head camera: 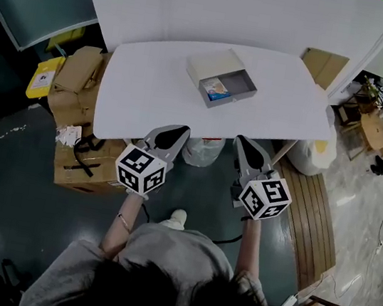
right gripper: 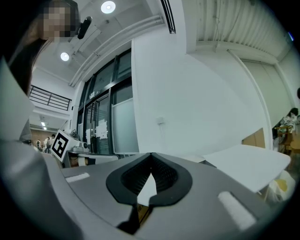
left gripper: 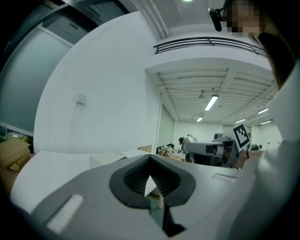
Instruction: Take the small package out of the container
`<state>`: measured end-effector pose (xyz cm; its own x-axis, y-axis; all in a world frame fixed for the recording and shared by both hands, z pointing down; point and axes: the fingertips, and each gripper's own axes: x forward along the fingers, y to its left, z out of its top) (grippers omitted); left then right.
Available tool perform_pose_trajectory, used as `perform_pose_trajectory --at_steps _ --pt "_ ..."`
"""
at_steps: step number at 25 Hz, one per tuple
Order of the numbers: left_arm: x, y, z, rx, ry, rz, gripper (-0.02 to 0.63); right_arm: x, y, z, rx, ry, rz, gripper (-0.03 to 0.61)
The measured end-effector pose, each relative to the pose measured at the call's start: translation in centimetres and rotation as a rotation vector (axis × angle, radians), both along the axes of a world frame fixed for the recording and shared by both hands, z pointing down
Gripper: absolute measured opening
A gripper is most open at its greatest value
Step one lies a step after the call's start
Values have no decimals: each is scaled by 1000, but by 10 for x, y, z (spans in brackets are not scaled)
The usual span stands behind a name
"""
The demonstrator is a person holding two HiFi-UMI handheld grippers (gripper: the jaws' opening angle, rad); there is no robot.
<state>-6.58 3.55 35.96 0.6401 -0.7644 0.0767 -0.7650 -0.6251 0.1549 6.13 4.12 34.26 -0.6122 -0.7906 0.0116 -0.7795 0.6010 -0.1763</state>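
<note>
Visibly, small package (head camera: pixel 216 90) flat in container (head camera: pixel 242 85), left end; long axis unclear

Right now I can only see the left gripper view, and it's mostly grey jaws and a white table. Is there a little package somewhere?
Observer: Yes. The head view shows a small package lying in an open grey container on the table.
Operator: Is my gripper close to it?
Observer: No. The left gripper is at the table's near edge, apart from the container.
Operator: What about the other one's jaws?
Observer: The right gripper view shows the right gripper shut, with nothing between its jaws.
</note>
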Motion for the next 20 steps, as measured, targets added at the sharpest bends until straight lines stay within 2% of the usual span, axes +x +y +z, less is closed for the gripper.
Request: perform_pose_trajectory --at_steps 5,12,20 --pt "4 -25 0 11 10 47 -14 -4 -24 1 2 5 17 11" --pt "7 -52 5 10 9 67 -14 -5 -48 6 2 4 50 11" --pt "18 -64 15 -25 9 91 -14 3 -62 16 -30 -4 67 11"
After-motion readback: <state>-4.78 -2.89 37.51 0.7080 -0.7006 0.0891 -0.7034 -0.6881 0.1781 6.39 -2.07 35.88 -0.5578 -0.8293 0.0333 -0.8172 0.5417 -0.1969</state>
